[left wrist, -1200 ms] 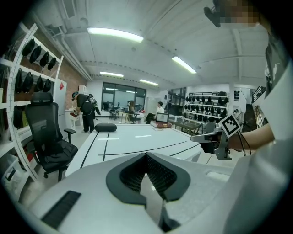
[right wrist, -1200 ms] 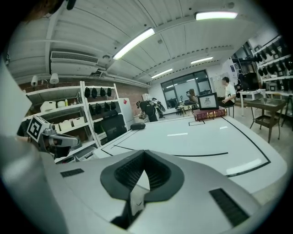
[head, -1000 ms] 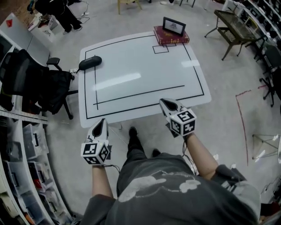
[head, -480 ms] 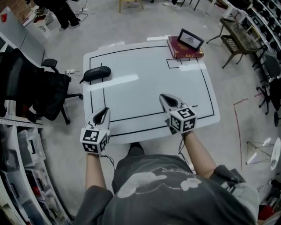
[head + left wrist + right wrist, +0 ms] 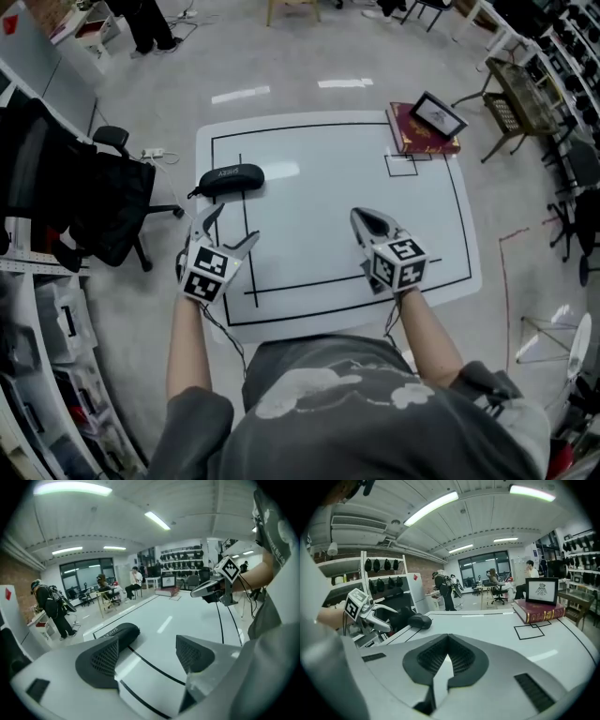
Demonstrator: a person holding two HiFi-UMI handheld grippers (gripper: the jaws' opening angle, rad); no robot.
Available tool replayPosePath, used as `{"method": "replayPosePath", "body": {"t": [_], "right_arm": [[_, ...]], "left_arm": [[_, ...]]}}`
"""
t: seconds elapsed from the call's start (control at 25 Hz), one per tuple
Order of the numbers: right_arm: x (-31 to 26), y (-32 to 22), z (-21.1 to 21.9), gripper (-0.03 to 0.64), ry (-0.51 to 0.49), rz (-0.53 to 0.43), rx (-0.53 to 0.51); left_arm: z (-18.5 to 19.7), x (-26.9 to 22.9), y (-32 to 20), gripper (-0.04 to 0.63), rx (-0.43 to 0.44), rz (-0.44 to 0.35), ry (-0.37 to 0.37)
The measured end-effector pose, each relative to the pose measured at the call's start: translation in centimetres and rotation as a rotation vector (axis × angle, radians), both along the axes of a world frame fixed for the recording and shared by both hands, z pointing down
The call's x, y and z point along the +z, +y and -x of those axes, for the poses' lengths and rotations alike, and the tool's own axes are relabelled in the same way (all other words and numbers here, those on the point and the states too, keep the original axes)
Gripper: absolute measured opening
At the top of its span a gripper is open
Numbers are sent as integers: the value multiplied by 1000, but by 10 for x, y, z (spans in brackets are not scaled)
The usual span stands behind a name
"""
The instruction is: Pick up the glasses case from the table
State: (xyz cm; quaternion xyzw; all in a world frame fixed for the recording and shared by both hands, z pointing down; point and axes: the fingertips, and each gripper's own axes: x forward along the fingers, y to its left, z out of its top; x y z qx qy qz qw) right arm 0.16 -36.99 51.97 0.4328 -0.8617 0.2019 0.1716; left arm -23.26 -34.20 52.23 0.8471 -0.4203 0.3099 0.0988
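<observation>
Glasses case (image 5: 231, 178), black, long and rounded, lies flat at the far left of the white table (image 5: 337, 206), just inside its left edge, with a black tape line (image 5: 156, 666) running up to it. The left gripper (image 5: 234, 225) hovers near the case on its near side, not touching it. Its jaws have just been opening and stand wide apart, with only bare tabletop between them. Seen along those jaws, the case sits ahead and a little to the left, partly behind the left jaw. The right gripper (image 5: 364, 217) hangs over the middle of the table, jaws pressed together and empty.

The likely risk: the left gripper is not lined up on the case, so going straight in could knock it with the left jaw and slide it toward the close table edge. The smooth curved shell could also slip from a pinch taken near one end.

Nothing lies between gripper and case. A red book (image 5: 422, 131) with a framed picture (image 5: 438, 112) on it sits at the far right corner, well apart. An office chair (image 5: 94, 202) draped in black stands beside the left edge.
</observation>
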Motion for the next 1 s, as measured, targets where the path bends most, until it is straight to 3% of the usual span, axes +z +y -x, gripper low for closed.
{"method": "replayPosePath", "body": {"t": [0.32,0.52,0.76,1.0], "right_arm": [[6,-25,18,0,13,34,23],[8,-37,30,0,22,43,19],[19,-42,31,0,38,69,22],[28,-43,29,0,52,85,32]], "left_arm": [[18,14,-64,417,196,22,-148],[29,37,-90,422,306,107,-267],[33,60,-105,422,462,227,-349],[32,85,-108,421,533,338,-394]]}}
